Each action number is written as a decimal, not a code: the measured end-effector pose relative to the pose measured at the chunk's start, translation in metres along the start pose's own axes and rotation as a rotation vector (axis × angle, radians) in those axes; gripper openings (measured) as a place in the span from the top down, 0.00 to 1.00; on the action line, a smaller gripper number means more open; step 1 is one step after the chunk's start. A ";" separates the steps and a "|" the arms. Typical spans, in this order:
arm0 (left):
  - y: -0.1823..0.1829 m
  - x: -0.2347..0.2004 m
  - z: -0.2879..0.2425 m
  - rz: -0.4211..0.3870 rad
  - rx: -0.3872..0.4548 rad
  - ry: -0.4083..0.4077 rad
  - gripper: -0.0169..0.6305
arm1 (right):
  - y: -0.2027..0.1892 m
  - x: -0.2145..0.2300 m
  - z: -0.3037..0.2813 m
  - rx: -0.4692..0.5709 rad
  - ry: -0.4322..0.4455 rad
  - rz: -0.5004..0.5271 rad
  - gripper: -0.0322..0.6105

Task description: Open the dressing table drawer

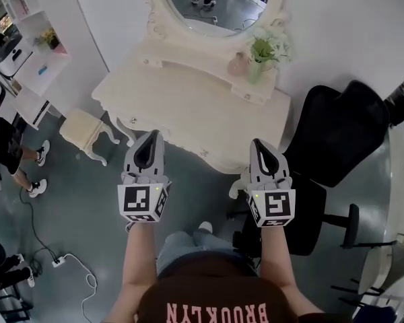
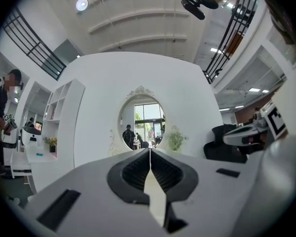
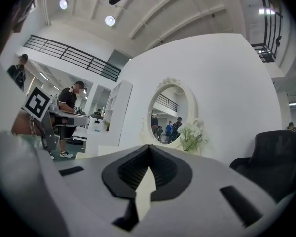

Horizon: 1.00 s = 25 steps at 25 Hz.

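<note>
Table (image 1: 188, 106) sits at 12 o'clock from both grippers in head view: cream-white, glossy, w/ scalloped carved edges and curved legs. Drawer (image 1: 182, 144) is in its front apron, flush and shut, w/ a small round knob (image 1: 132, 121) toward the 9 o'clock end. An oval mirror (image 1: 215, 5) in an ornate frame stands at the table's back.

On top, at 1 o'clock, a pale green vase (image 1: 256, 69) holds a leafy plant (image 1: 264, 46) w/ white flowers. A small pink pot (image 1: 238, 64) is just beside it at 9 o'clock, contents unclear.

L gripper (image 1: 153, 134) and R gripper (image 1: 258, 142) are grey plastic w/ black ribbed pads. We see both clenched, tips together w/ nothing between, short of the table front.

A black padded chair (image 1: 330, 147) is at the table's 3 o'clock. A cream stool (image 1: 84, 132) stands at 8 o'clock, and a white shelf (image 1: 27, 59) w/ small items at 9 o'clock
</note>
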<state>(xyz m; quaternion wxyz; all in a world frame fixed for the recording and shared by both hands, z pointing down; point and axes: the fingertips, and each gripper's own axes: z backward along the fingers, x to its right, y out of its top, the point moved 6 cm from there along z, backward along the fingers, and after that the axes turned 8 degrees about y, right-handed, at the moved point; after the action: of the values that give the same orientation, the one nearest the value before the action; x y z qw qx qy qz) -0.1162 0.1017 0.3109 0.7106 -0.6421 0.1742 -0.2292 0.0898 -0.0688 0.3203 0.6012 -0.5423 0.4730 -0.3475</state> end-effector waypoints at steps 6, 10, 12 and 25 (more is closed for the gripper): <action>-0.016 0.005 -0.060 0.018 -0.007 -0.088 0.96 | -0.015 0.029 -0.014 -0.051 -0.115 0.013 0.96; -0.027 0.008 -0.113 0.022 -0.024 -0.167 0.96 | -0.029 0.049 -0.026 -0.097 -0.210 0.004 0.96; -0.031 0.008 -0.139 0.019 -0.029 -0.207 0.96 | -0.033 0.059 -0.034 -0.111 -0.264 -0.010 0.96; -0.054 -0.024 -0.283 0.016 -0.064 -0.481 0.97 | -0.039 0.055 -0.135 -0.184 -0.493 -0.074 0.96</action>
<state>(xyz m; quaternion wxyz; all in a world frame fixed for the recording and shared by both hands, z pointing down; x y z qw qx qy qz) -0.2946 -0.1246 0.3309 0.7125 -0.6991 0.0120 -0.0583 -0.0172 -0.1704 0.3528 0.6332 -0.6799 0.3219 -0.1822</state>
